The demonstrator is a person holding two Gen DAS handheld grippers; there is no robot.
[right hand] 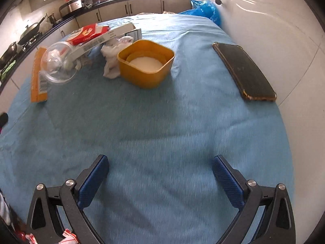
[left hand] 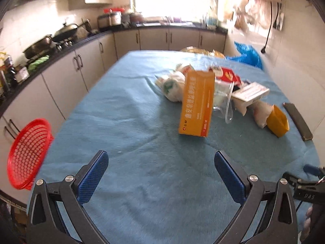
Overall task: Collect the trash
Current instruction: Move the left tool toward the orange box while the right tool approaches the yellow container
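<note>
A heap of trash lies mid-table on the blue cloth: an orange carton, a crumpled white bag, a clear plastic cup, a red-and-white box, a white flat box, crumpled tissue and a yellow tub. My left gripper hovers open in front of the orange carton, holding nothing. Short of the yellow tub, my right gripper is open and empty too.
A red mesh basket hangs off the table's left edge. A dark phone lies near the right edge by the white wall. A blue plastic bag sits at the far right corner. Kitchen counters with pots run along the left and back.
</note>
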